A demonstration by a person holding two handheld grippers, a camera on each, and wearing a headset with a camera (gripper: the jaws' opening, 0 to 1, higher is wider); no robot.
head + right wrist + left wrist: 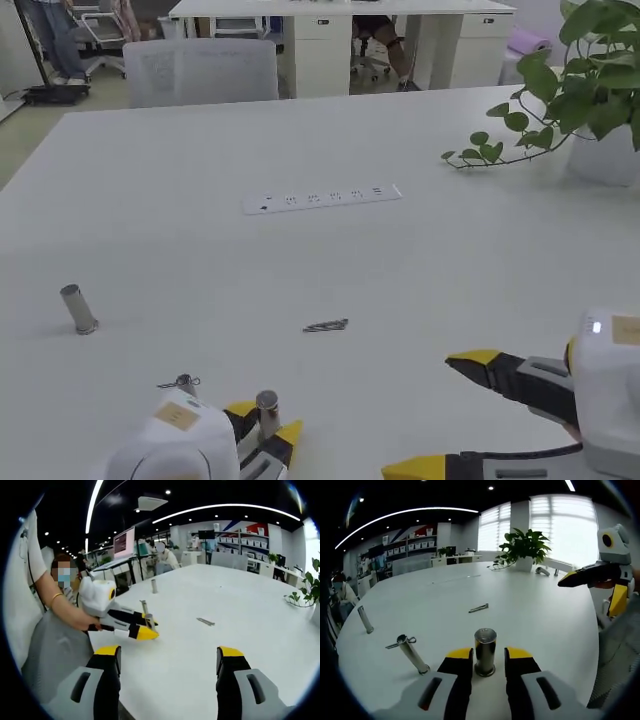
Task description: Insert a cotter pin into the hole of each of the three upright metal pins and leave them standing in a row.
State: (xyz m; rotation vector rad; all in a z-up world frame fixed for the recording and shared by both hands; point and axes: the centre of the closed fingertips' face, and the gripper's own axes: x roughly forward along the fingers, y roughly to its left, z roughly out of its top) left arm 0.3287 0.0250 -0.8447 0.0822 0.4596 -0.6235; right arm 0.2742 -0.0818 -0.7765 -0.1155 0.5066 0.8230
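Note:
A short upright metal pin (267,404) (485,651) stands on the white table (420,270), and my left gripper (265,425) (487,655) is shut on it near the front edge. Just to its left stands a second pin (184,384) (412,653) with a cotter pin through its top. The third pin (78,308) (365,619) is upright at the far left, bare. One loose cotter pin (326,325) (478,608) (205,622) lies mid-table. My right gripper (440,412) (170,652) hovers open at the lower right, holding nothing.
A white power strip (322,197) is set into the table's middle. A potted plant (590,90) trails leaves over the far right corner. A grey chair (200,70) stands behind the far edge. Bare tabletop lies between the grippers and the power strip.

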